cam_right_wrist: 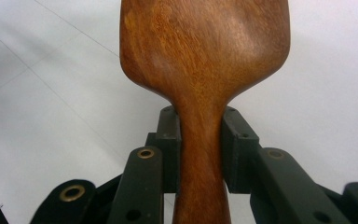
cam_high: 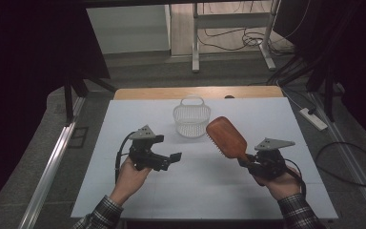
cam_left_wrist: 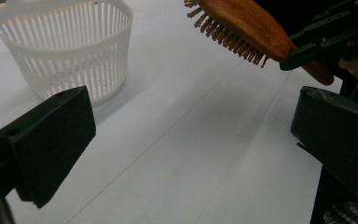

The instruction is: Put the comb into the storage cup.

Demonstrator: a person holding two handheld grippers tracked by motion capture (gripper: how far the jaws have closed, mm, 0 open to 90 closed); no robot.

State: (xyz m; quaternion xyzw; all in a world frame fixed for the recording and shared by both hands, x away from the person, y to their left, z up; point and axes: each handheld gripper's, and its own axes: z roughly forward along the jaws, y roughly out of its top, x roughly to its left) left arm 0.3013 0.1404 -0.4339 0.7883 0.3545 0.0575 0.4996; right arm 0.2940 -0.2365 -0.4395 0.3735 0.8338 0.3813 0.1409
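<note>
A wooden hairbrush (cam_high: 226, 137) is held above the white table, its paddle pointing toward a small white slatted basket (cam_high: 191, 119). My right gripper (cam_high: 246, 161) is shut on the brush's handle (cam_right_wrist: 200, 154), with both jaws pressed against its sides. The brush's bristles (cam_left_wrist: 228, 35) face down and to the left. My left gripper (cam_high: 172, 158) sits left of centre, open, with nothing between its wide-apart jaws. The basket (cam_left_wrist: 65, 46) stands upright and looks empty, just beyond the left gripper.
The white table top (cam_high: 200, 191) has a wooden strip (cam_high: 195, 92) along its far edge. Beyond it stand a desk frame (cam_high: 228, 28) and loose cables on the floor. A power strip (cam_high: 313, 118) lies on the floor to the right.
</note>
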